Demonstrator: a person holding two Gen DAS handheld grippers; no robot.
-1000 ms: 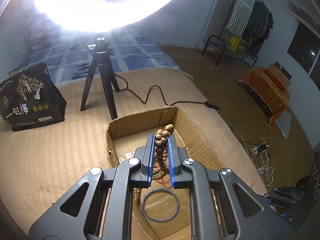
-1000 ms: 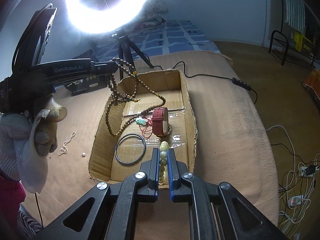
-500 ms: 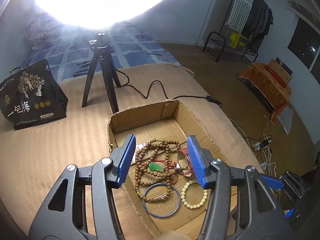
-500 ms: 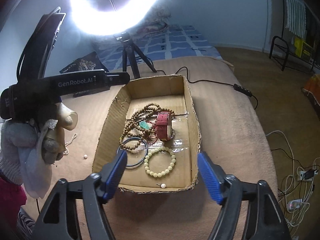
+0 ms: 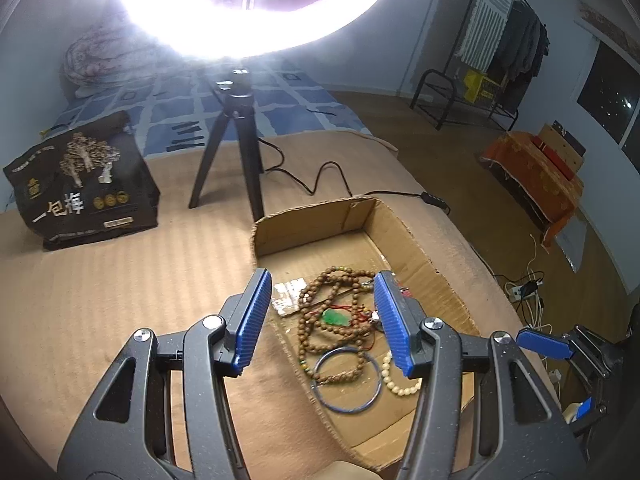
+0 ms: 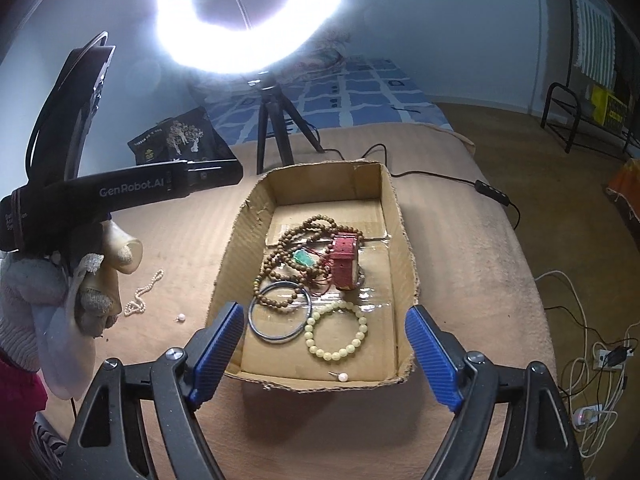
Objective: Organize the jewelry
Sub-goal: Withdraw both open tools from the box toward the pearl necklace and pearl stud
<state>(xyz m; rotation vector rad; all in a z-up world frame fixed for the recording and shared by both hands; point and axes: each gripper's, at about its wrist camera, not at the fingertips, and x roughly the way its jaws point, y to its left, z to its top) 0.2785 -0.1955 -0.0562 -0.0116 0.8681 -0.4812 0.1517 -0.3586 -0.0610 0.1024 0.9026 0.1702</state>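
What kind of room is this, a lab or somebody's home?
Most likely a home bedroom used for filming: a clothes rack with hanging garments, a rolled quilt on blue-checked bedding, and a ring light on a tripod over the cardboard box.

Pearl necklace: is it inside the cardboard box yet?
No, the pearl necklace lies on the tan cover to the left of the cardboard box, outside its wall.
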